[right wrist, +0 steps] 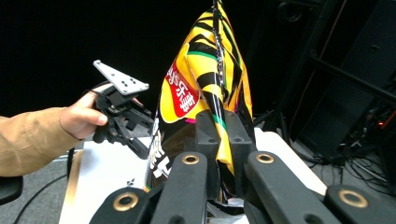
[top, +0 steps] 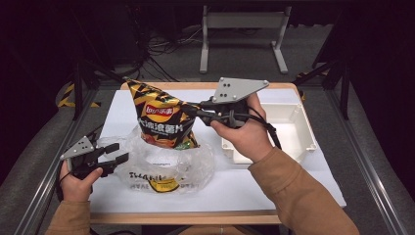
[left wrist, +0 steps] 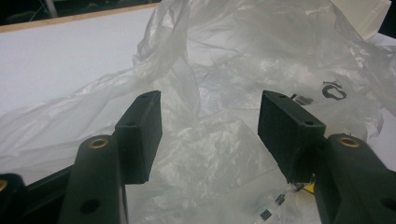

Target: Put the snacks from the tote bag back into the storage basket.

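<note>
Chip bag: yellow and black, held up above the plastic bag at mid-table, one side edge pinched.
Right gripper: we hold it closed on a fold of the chip bag; in the right gripper view the crimped edge runs up between the two black jaws.
Right hand: wrapped round the gripper body, grey plate on top, cable trailing toward the forearm.
Left gripper: jaws spread wide, gripping nothing; in the left gripper view the plastic film lies between and beyond them, apart from both pads.
Plastic bag: clear, crumpled, printed in black with a yellow patch, spread on the white table sheet under the chip bag.
White tray: near the table's right edge, partly behind the right hand.
Step in hand: we judge the chip bag is either being lifted out of the plastic bag or lowered into it; the frames do not settle which.
Next move: in our judgement, the left gripper needs to close on a rim of film to steady or open the mouth while the right carries the chip bag.
Hidden: the chip bag's bottom edge sits behind the film, so we cannot tell if it is clear of the mouth. The tray's contents are unclear, and the bag's print is too small to read.
</note>
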The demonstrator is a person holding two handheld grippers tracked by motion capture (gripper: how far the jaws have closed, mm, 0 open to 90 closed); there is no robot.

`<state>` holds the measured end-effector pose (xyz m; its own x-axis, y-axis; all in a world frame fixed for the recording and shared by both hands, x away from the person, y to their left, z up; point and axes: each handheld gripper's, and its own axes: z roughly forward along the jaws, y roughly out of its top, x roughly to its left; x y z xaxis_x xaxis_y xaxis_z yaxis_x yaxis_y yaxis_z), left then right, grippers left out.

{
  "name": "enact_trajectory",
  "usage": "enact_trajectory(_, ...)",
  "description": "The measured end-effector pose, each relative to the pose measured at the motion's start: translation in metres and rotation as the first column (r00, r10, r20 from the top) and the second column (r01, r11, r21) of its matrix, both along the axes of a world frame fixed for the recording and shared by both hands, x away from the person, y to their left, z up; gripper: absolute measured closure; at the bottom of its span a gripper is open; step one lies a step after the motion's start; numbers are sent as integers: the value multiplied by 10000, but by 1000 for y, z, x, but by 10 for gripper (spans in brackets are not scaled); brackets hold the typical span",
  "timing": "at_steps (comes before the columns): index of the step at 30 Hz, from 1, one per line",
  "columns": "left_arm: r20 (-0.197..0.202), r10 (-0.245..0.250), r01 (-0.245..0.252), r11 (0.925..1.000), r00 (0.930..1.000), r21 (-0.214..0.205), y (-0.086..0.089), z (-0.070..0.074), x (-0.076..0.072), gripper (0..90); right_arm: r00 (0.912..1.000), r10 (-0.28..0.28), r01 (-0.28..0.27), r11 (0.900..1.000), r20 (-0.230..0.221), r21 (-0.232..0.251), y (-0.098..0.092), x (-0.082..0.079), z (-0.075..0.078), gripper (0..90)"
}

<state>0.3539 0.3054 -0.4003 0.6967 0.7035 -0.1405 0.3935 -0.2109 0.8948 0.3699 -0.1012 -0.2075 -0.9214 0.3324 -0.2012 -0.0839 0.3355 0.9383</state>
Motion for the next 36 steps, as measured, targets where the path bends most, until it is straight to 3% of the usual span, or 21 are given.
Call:
enact_trajectory(5,54,8,-8,9999,10000,-140,2,4,0,408,9998,-164,163,9998,62,128,-14,0,8,879)
enact_trajectory(16,62,122,-121,9999,9999,-119,3,4,-1,413,9975,-663,668,9976,252,-194,-51,1,19,879)
enact_trajectory(36,102,425,-423,9989,9990,-196,14,4,-20,414,9931,-1154,1149,9930,-183,-268,-112,13,21,878)
